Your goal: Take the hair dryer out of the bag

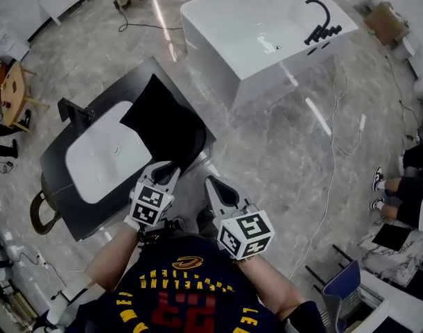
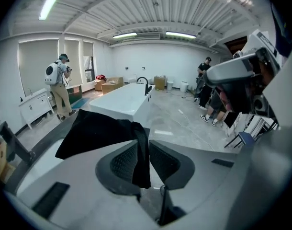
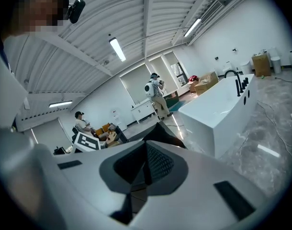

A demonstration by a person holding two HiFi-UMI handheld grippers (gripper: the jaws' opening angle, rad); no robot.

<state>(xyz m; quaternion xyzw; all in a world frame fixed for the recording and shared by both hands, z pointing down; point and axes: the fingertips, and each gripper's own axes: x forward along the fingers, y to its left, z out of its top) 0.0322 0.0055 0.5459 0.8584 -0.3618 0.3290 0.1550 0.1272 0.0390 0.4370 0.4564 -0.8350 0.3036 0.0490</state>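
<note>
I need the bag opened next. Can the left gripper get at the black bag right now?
Probably yes: a fold of the black bag hangs between the left gripper's parted jaws, not pinched, and nothing stands in the way.

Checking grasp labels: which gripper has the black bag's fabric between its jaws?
The left gripper: a fold of the black bag hangs between its parted jaws. The right gripper has its jaws together, with nothing between.
</note>
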